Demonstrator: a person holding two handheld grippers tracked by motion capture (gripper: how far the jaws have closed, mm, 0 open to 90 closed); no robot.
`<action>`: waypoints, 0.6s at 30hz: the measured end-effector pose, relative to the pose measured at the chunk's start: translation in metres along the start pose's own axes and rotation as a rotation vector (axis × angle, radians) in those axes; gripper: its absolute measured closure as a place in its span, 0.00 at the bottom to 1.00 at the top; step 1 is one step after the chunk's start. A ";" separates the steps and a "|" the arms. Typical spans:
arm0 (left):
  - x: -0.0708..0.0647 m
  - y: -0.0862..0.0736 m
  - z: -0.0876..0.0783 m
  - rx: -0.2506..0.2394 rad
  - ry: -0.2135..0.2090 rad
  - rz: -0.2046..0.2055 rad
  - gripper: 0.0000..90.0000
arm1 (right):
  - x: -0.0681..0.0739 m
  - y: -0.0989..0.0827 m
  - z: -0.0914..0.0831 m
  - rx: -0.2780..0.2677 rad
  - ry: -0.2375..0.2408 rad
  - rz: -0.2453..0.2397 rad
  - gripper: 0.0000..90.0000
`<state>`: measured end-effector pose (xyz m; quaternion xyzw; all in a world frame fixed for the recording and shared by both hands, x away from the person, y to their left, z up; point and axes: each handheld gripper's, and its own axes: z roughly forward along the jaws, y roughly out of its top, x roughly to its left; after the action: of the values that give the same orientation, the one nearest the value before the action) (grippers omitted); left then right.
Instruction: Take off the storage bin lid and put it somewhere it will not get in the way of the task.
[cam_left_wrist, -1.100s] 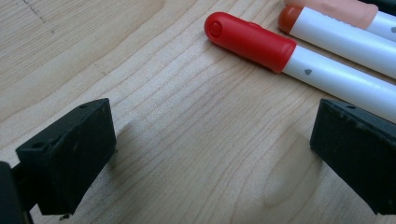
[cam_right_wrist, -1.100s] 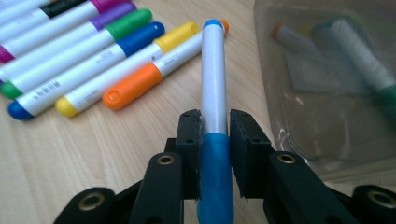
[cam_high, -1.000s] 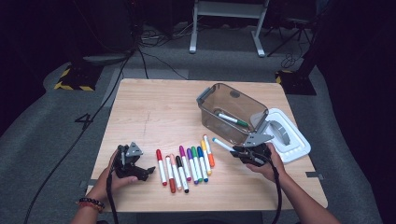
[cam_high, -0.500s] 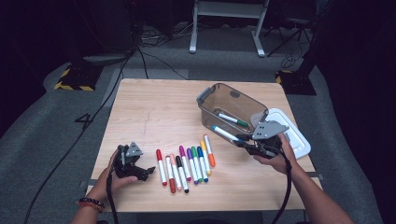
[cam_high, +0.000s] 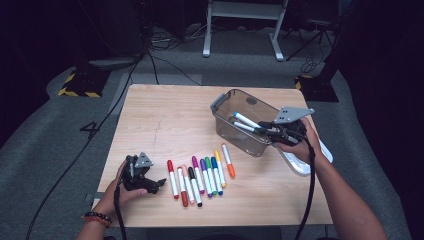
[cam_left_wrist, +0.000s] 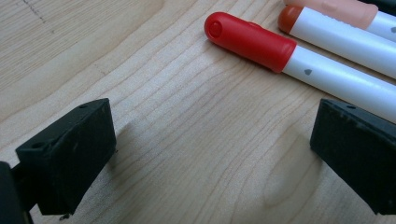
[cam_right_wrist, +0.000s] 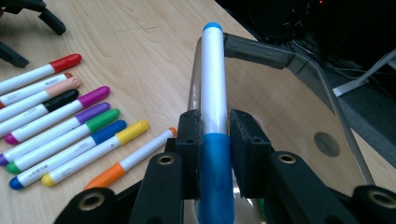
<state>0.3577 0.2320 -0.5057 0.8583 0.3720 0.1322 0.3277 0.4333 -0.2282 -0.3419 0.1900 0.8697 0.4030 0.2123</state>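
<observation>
Blue marker (cam_right_wrist: 214, 116) is clamped in the right gripper (cam_right_wrist: 214, 140), jaws pinching it where the blue cap meets the white barrel. Long axis runs straight out ahead of the jaws, tail end pointing over the bin (cam_high: 220, 117). In the high view the marker (cam_high: 246, 120) sits above the bin's open top, tilted a bit, not yet down inside. Coming move, I'd judge: lower and let go, so what counts is that the marker's length lines up roughly with the bin's long side; looks about right.

Bin: clear smoky plastic, rectangular, grey handle on the end, at least one marker already in it. White lid (cam_high: 305, 167) lies just past it, partly under the right forearm.

Left gripper (cam_high: 150, 182) rests on the table (cam_high: 160, 115), jaws spread wide, nothing between them. The red marker (cam_left_wrist: 254, 39) lies just ahead of it, crossing at an angle, so the left hand is nearer the row.

Marker row (cam_high: 200, 175): smooth white barrels, glossy coloured caps, side by side, roughly parallel. Table is pale wood with visible grain.
</observation>
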 end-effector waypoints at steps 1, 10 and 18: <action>0.000 0.000 0.000 -0.001 0.001 0.001 0.01 | -0.006 0.001 0.005 0.014 -0.010 0.002 0.83; 0.000 0.000 0.000 -0.001 0.002 0.001 0.00 | -0.033 -0.001 0.034 0.076 0.002 0.032 0.83; 0.000 0.000 0.000 -0.001 0.001 0.001 0.00 | -0.045 -0.002 0.055 0.120 0.007 0.065 0.83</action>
<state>0.3577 0.2321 -0.5057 0.8583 0.3717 0.1331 0.3277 0.4994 -0.2178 -0.3662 0.2288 0.8866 0.3574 0.1842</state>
